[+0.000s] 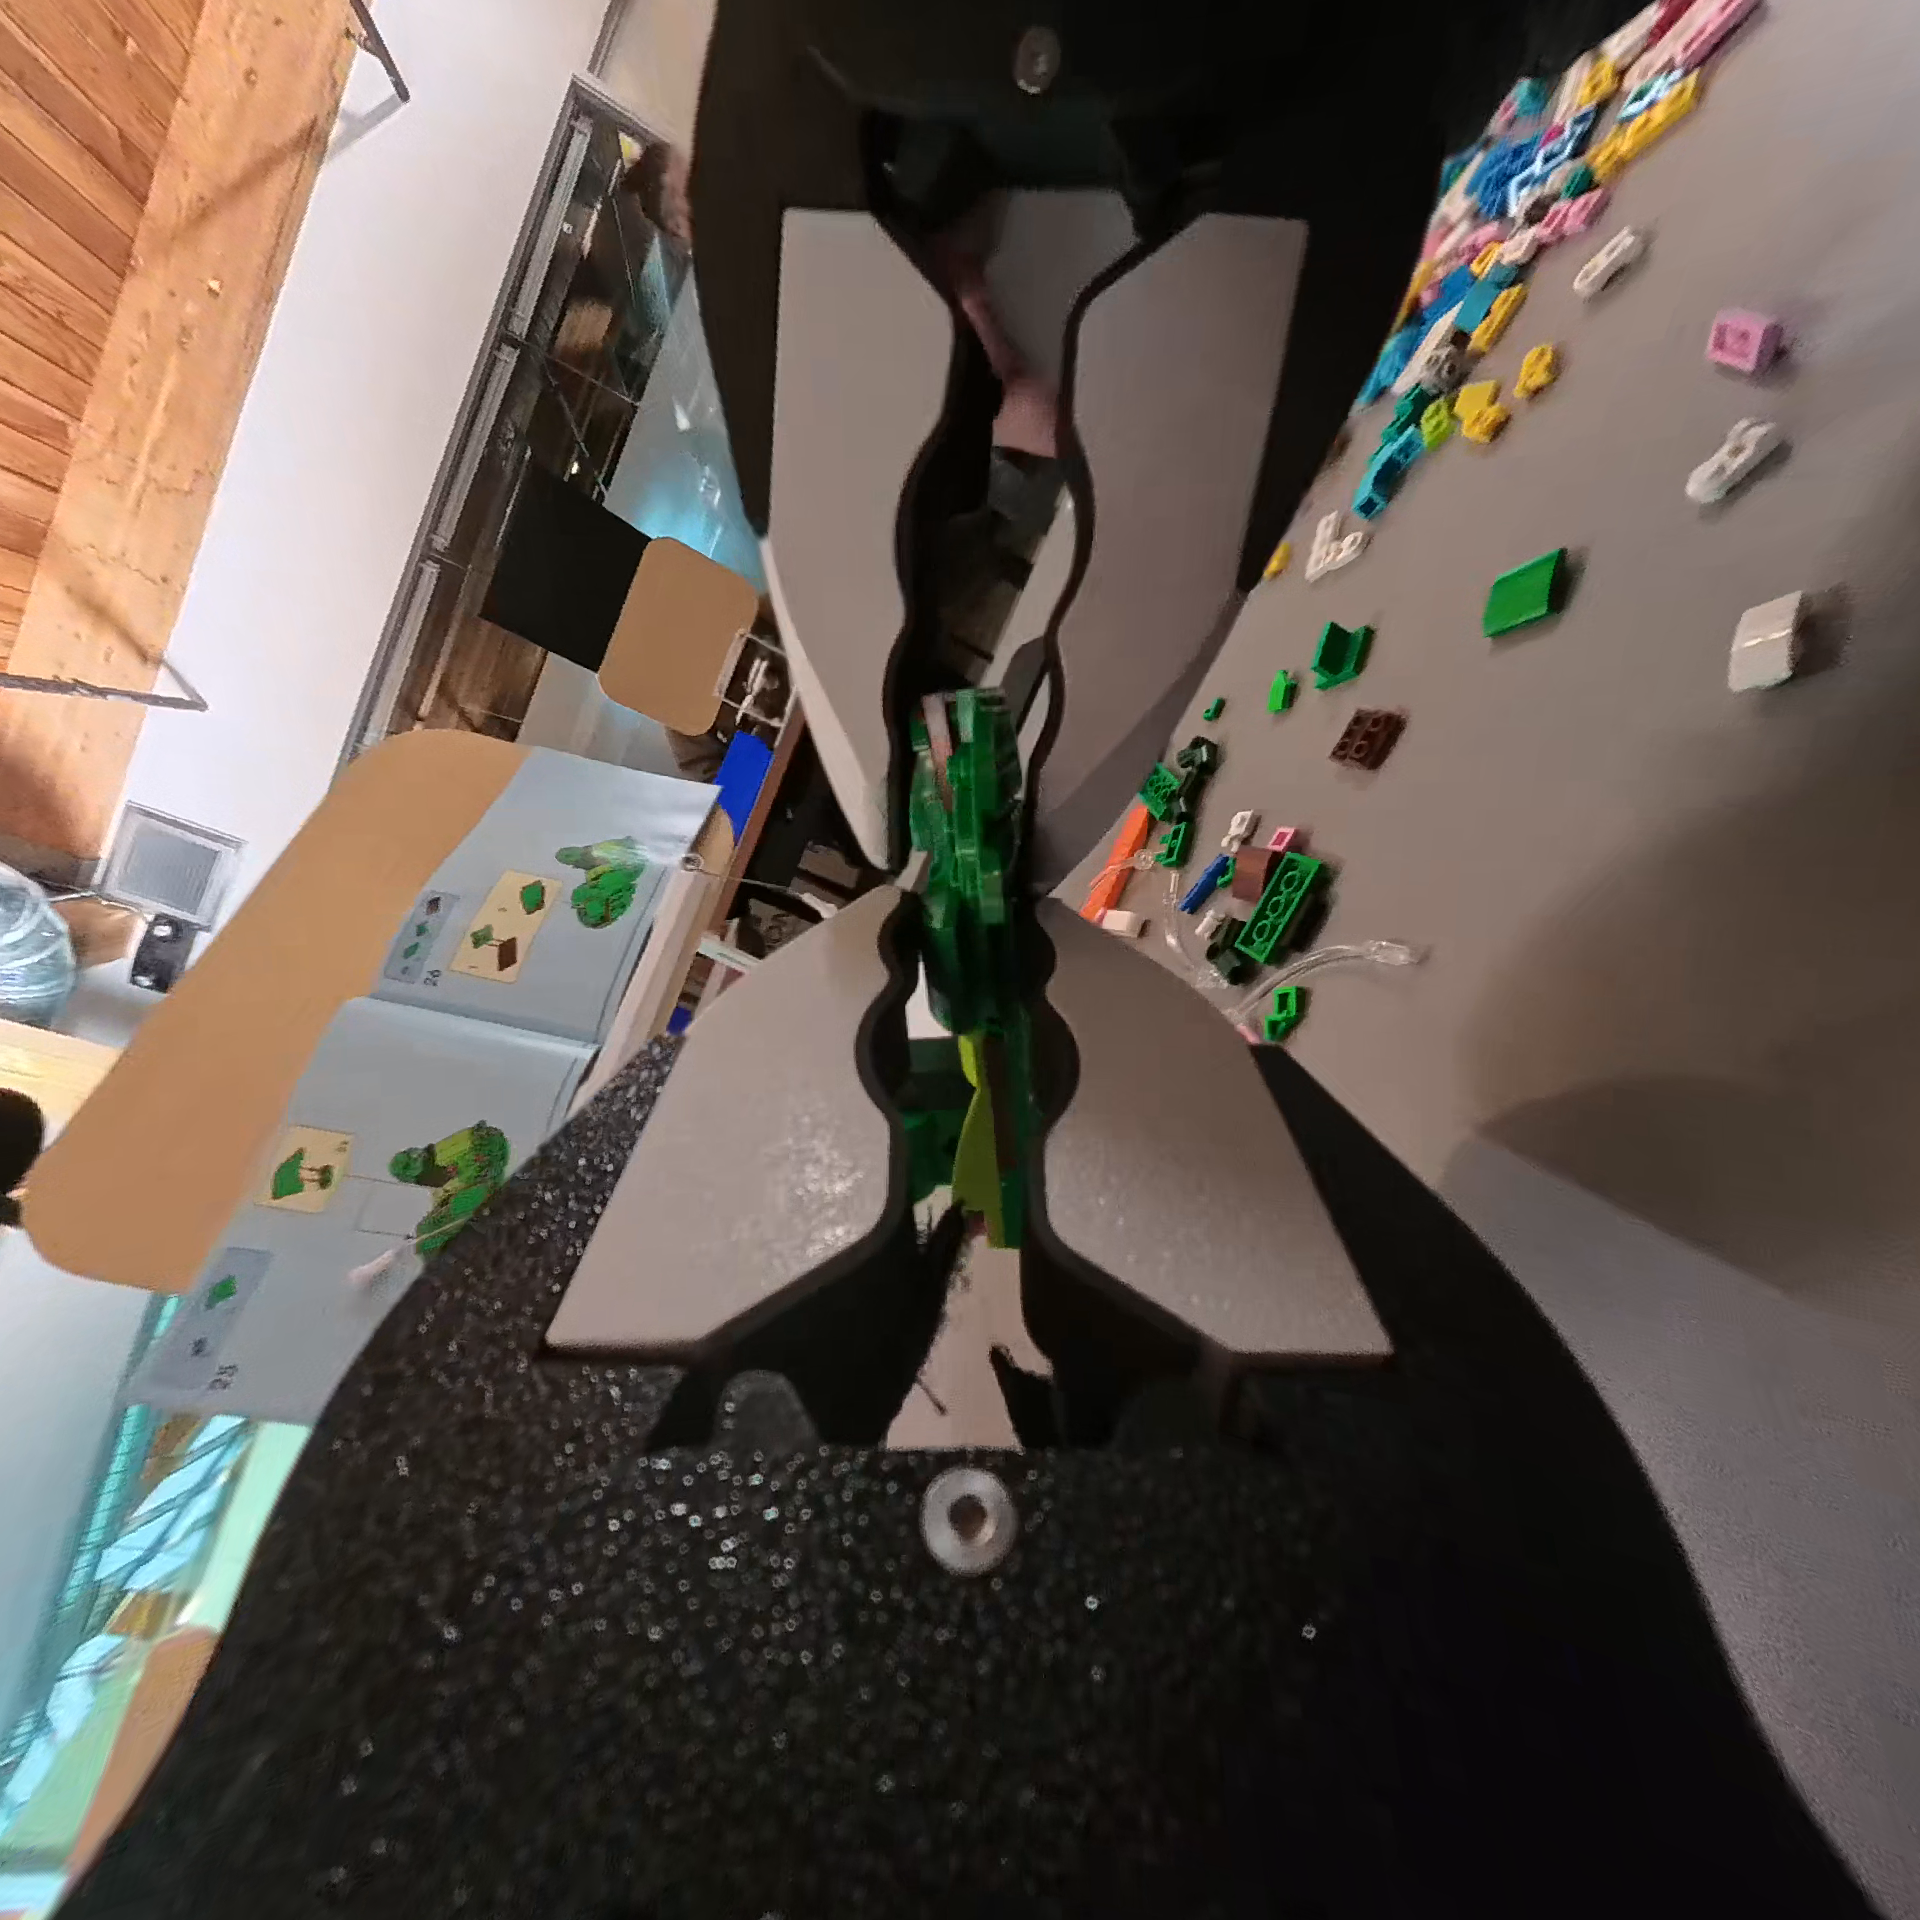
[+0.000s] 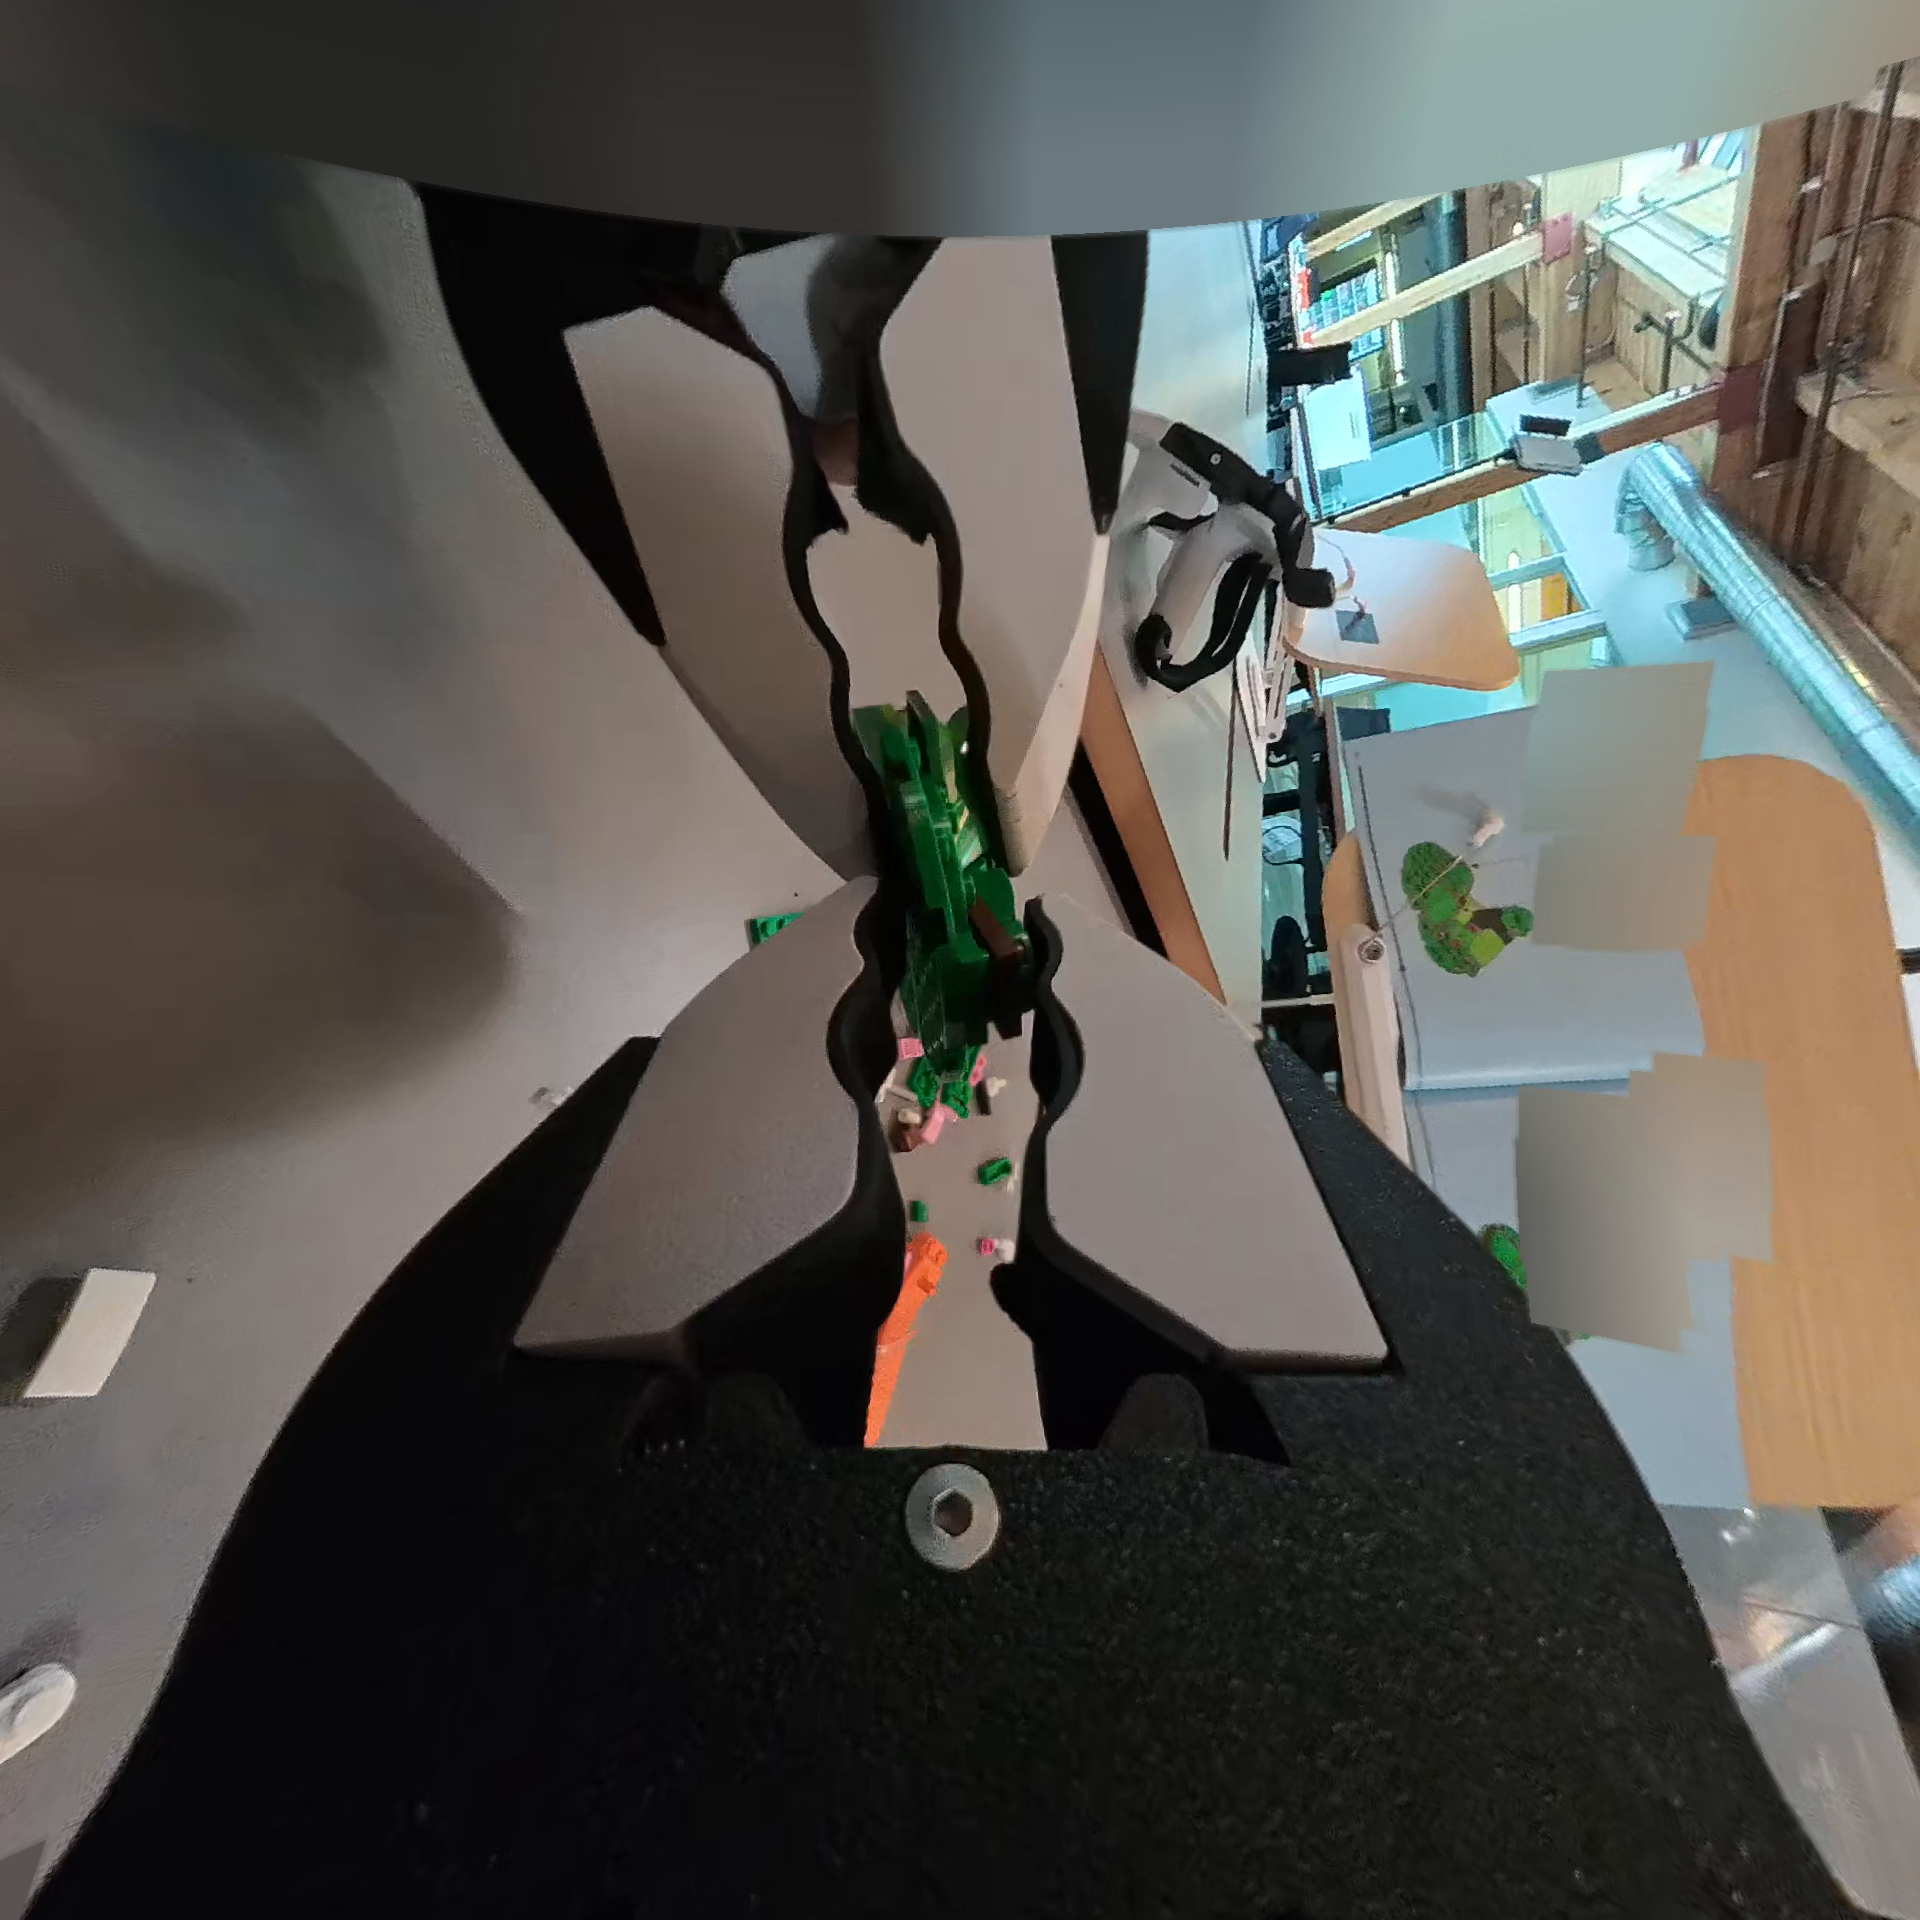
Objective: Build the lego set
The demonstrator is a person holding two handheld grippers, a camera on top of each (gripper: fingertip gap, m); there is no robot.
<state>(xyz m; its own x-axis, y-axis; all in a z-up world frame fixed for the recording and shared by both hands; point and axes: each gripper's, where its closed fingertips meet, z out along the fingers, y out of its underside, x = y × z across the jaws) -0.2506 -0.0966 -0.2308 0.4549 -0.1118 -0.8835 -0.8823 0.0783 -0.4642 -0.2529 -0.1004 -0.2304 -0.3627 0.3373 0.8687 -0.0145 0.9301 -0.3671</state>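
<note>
- Left gripper (image 1: 961, 894): its jaws stood narrow, closed on the green leaf assembly (image 1: 966, 831), which was held edge-on, clear of the grey table (image 1: 1621, 1039).
- Right gripper (image 2: 951, 914): tip to tip with the left one, its jaws likewise narrow and pinching the same green leaf assembly (image 2: 940, 904) from the opposite end.
- Pose: both grippers were rolled sideways, so the table ran up one side of each view.
- Step judged in hand: pressing two stacked parts of the foliage together. The next move probably called for a squeeze along the stud axis, without twisting the thin plates apart.
- Beside the assembly, toward the table: loose green bricks (image 1: 1283, 904) and an orange brick separator (image 1: 1112, 862).
- Farther from the assembly: a mixed brick pile (image 1: 1507, 208).
- Opposite the table: the open instruction booklet (image 1: 520, 935).
</note>
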